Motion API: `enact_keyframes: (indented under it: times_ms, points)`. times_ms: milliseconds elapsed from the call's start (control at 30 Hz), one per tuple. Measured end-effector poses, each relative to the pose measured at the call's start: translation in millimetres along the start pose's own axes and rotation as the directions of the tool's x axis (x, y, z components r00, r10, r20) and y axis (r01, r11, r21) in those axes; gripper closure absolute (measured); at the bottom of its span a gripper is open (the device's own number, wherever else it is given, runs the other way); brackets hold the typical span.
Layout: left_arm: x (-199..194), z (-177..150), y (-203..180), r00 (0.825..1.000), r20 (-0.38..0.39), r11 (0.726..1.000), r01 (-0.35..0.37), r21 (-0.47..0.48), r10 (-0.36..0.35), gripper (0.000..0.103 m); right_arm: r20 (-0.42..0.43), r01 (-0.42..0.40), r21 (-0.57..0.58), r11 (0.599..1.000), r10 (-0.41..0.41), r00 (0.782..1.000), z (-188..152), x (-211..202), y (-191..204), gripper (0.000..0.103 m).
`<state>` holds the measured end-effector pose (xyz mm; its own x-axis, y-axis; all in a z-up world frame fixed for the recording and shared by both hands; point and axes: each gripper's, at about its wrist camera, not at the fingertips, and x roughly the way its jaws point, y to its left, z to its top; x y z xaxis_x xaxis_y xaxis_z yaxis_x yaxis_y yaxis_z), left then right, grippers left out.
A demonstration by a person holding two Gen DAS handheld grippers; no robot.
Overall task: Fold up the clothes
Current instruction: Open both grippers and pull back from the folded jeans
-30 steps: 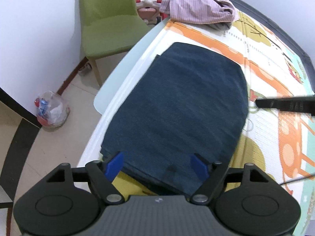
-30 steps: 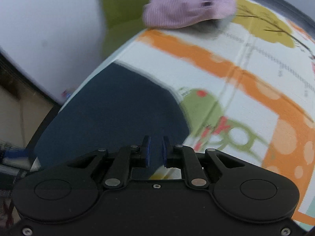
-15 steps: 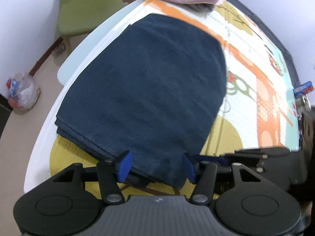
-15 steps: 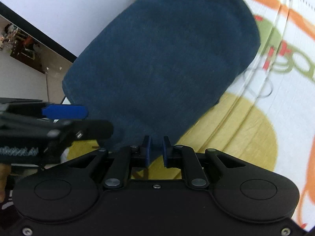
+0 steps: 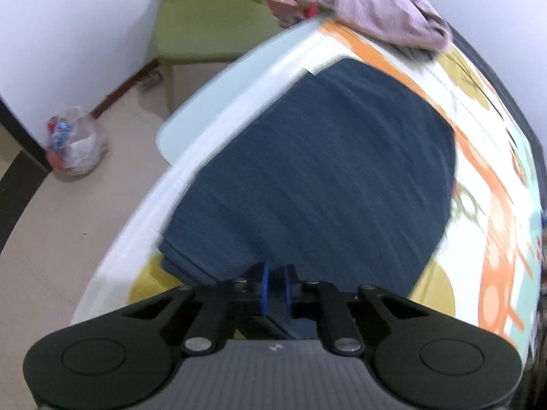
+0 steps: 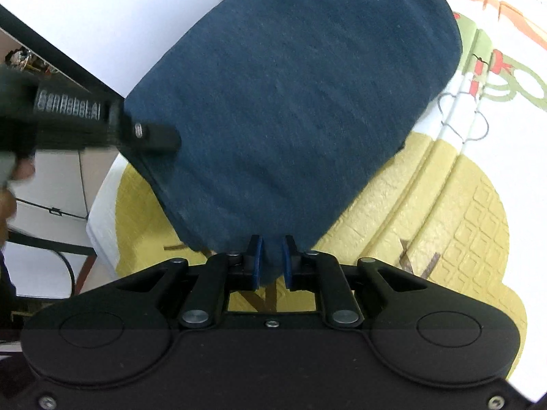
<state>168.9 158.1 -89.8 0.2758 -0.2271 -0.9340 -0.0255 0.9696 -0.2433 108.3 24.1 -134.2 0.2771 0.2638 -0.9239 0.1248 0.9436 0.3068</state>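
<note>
The left claw point(image 5: 276, 287) is closing its blue pads on the near edge of the folded dark blue garment point(image 5: 318, 177), which is lying on the patterned mat point(image 5: 492, 184) covering the desk. The right claw point(image 6: 271, 261) is pinching the garment's near edge further right, nearly shut.

I see the folded garment point(image 5: 318, 177) lying on the play mat point(image 5: 492, 157), its left edge along the table's point(image 5: 191, 130) side. My left gripper point(image 5: 276, 288) sits at its near edge, cloth between the jaws; my right gripper point(image 6: 271, 262) likewise at the near right corner. A crumpled garment point(image 5: 386, 10) lies at the far end. A chair point(image 5: 205, 17) stands beyond the table's left side, a bag point(image 5: 73, 140) on the floor nearer me.
</note>
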Motion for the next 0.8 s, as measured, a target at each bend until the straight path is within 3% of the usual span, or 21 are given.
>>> enact_keyframes:
  times_ms: [100, 167, 233, 300, 400, 533, 600, 800]
  points:
    - [-7.4, 6.4, 2.7, 0.999, 0.021, 0.999, -0.035, -0.006, 0.035, 0.089, -0.040, -0.005, 0.029, 1.000, 0.006, 0.999, -9.9, -0.6, -1.4, 0.089]
    - [-16.2, 8.7, 2.8, 0.998, 0.036, 0.998, -0.059, 0.006, 0.059, 0.079, -0.055, -0.019, 0.068, 0.998, 0.022, 0.998, -16.5, -5.0, -5.4, 0.089]
    - [-24.9, 10.1, 2.2, 0.997, 0.046, 0.998, -0.064, 0.013, 0.063, 0.056, -0.042, -0.005, 0.088, 0.996, 0.009, 0.999, -20.0, -15.3, -7.1, 0.089]
    - [-33.5, 11.6, -1.5, 0.997, 0.052, 0.998, -0.058, 0.024, 0.057, 0.044, -0.039, 0.019, 0.108, 0.994, -0.015, 0.999, -21.2, -30.1, -8.2, 0.089]
    - [-42.6, 8.6, -14.4, 0.996, 0.051, 0.994, -0.080, 0.071, 0.076, 0.042, -0.013, 0.049, 0.128, 0.991, -0.048, 0.999, -16.4, -56.0, -7.3, 0.083]
    - [-48.0, -3.8, -36.6, 0.998, 0.017, 0.986, -0.060, 0.157, 0.058, 0.030, 0.039, 0.120, 0.089, 0.989, -0.124, 0.992, 0.4, -84.3, -6.3, 0.064]
    - [-49.0, -13.6, -47.1, 0.999, -0.009, 0.978, -0.044, 0.203, 0.046, 0.029, 0.054, 0.129, 0.079, 0.989, -0.133, 0.990, 0.3, -95.5, -2.4, 0.062]
    - [-43.5, -48.5, -67.5, 0.992, -0.073, 0.945, -0.072, 0.320, 0.100, 0.024, 0.021, 0.148, 0.055, 0.987, -0.149, 0.989, -1.7, -96.2, 5.4, 0.055]
